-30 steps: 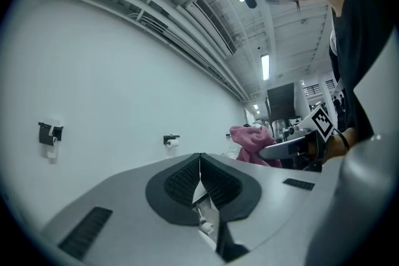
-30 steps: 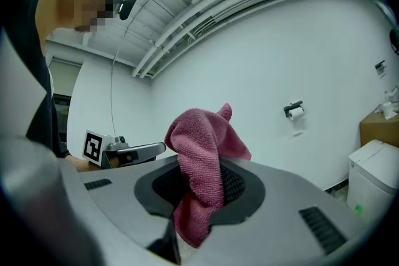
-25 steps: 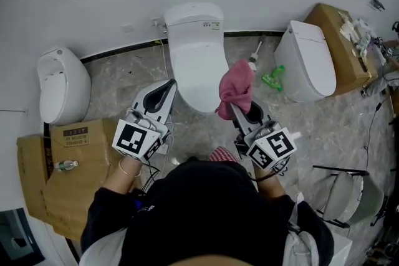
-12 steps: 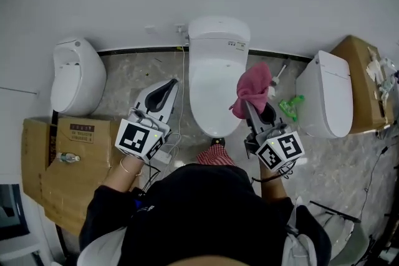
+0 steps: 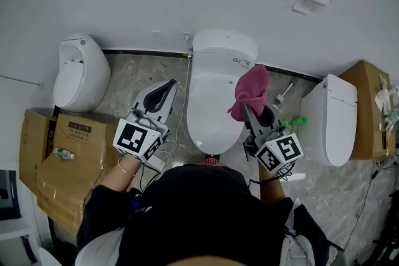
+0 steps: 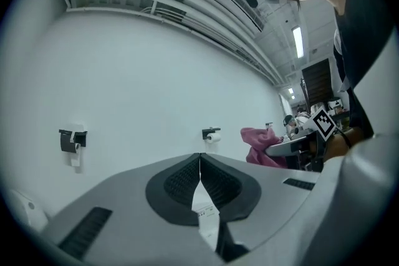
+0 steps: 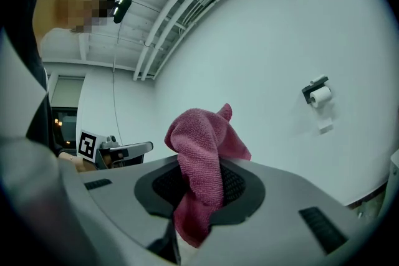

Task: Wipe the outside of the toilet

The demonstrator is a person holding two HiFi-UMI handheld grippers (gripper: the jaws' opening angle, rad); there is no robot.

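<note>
Toilet (image 5: 215,96) stands against the wall, lid down, between both grippers; right gripper (image 5: 251,114) clamps a pink cloth (image 5: 250,90) over its right edge; left gripper (image 5: 163,93) jaws together, empty, beside its left side

The cloth (image 7: 201,152) is seen in pink, the toilet (image 5: 215,96) in white. The floor (image 5: 128,75) is veined in grey (marble-like). Black-and-white square markers are carried on the left gripper (image 5: 169,83) and the right gripper (image 5: 245,107). The boxes (image 5: 59,165) are brown, the bottle (image 5: 293,124) green.
</note>
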